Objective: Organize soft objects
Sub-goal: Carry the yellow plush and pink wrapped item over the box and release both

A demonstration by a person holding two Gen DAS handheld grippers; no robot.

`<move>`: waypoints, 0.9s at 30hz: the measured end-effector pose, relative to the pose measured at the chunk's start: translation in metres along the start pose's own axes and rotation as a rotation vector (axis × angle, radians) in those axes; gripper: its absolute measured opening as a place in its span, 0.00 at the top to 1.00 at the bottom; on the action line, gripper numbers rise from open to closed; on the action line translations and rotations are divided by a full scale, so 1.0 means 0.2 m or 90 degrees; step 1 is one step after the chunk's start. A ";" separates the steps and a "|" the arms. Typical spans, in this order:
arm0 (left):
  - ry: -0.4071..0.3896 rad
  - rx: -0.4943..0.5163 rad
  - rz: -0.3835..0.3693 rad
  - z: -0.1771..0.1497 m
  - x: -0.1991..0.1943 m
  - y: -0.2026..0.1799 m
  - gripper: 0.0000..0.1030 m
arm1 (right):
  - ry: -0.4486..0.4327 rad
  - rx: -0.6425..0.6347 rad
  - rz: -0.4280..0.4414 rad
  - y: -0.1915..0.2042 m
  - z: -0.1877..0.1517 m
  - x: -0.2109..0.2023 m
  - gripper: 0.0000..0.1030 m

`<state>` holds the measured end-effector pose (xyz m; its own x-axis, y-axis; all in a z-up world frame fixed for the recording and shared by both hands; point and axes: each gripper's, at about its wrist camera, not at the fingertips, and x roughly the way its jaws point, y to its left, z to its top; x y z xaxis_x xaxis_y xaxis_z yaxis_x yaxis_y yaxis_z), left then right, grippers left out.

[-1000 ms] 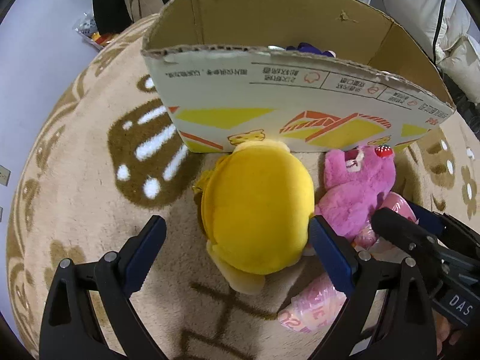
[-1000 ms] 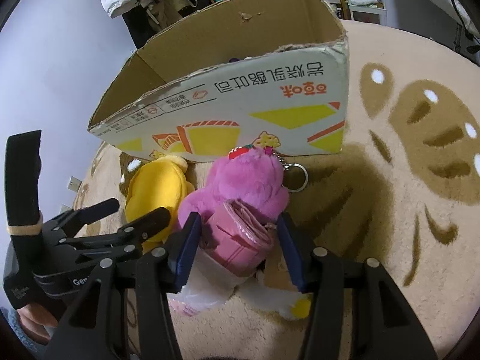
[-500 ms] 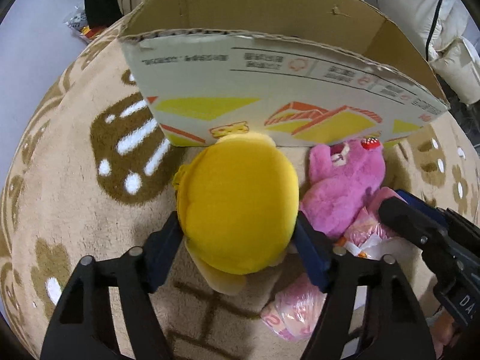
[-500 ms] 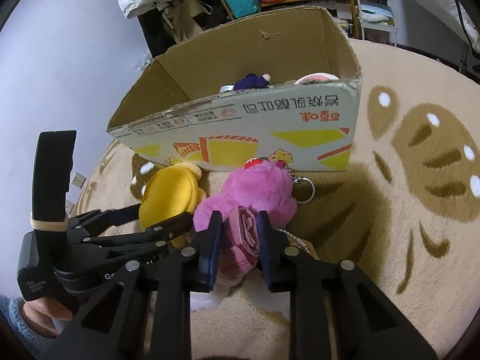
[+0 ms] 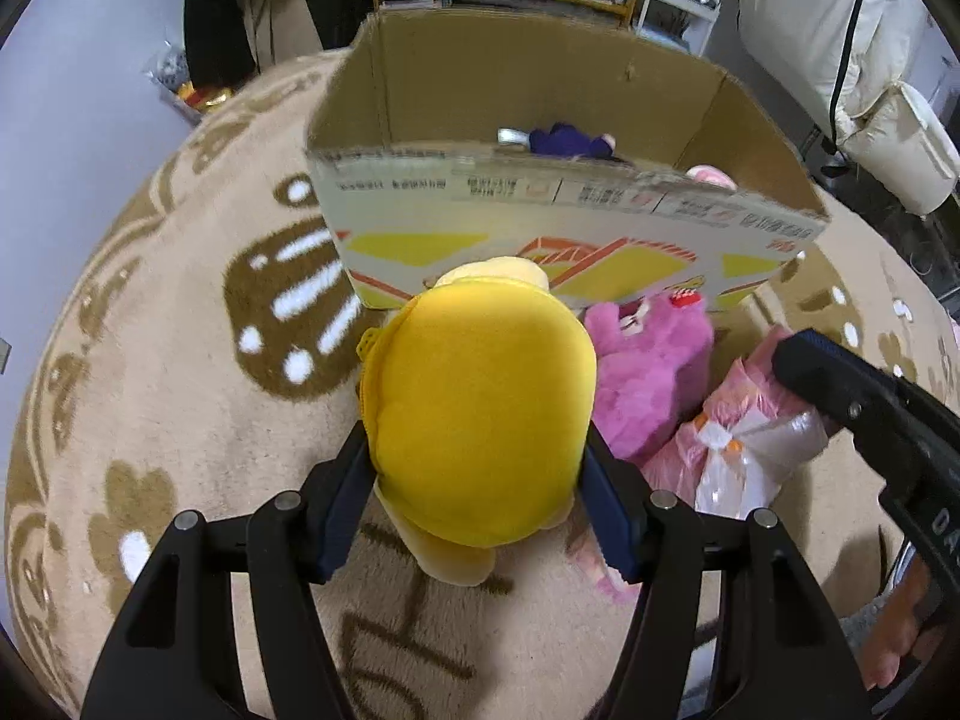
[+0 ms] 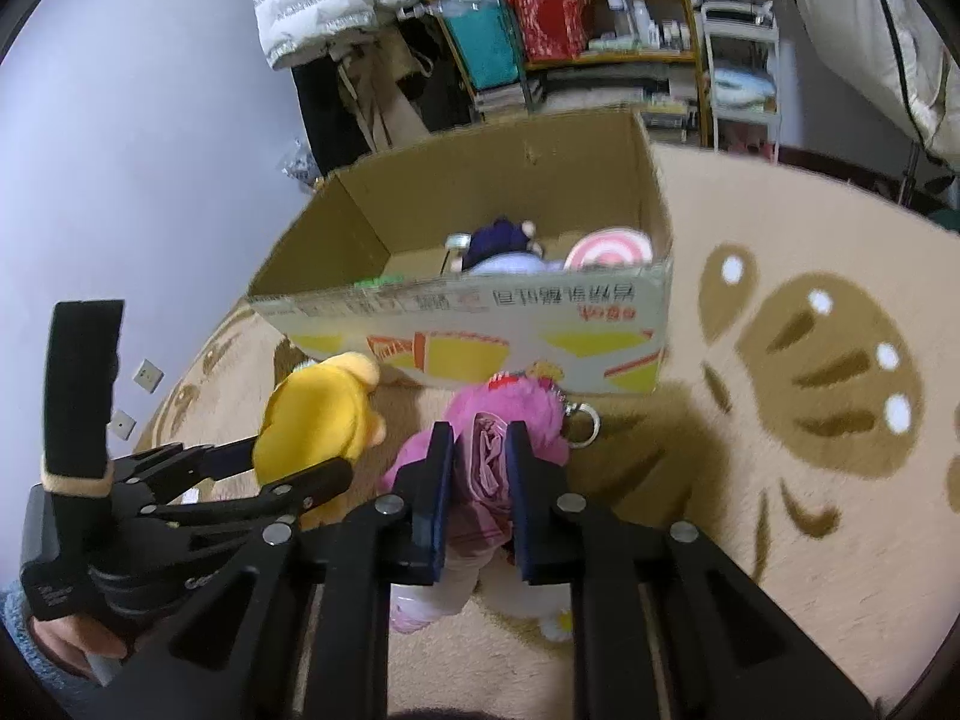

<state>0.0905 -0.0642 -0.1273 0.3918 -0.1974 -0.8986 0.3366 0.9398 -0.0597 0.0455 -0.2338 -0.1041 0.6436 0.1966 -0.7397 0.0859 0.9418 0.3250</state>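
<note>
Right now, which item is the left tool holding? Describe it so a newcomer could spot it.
Find the open cardboard box on the beige rug. Just in front of its printed wall, the left tool grips a round yellow plush toy. The fuzzy pink plush bear beside it is the only similar neighbour.

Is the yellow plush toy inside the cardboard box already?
No, the yellow plush toy is outside the cardboard box, in front of its printed wall, squeezed in the left gripper above the rug.

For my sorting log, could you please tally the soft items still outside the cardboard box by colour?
Yellow: 1, the yellow plush held by the left gripper.
Pink: 2, the pink plush and the pink wrapped bundle held by the right gripper.
Total: 3.
</note>
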 end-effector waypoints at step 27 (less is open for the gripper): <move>-0.249 -0.020 0.074 0.29 -0.55 0.06 0.38 | -0.219 -0.041 0.009 0.05 0.40 -0.49 0.84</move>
<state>0.1016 -0.0484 -0.0047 0.7240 -0.1754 -0.6671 0.2470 0.9689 0.0133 0.0432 -0.2655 0.0185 0.8639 0.1165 -0.4900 0.0338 0.9572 0.2873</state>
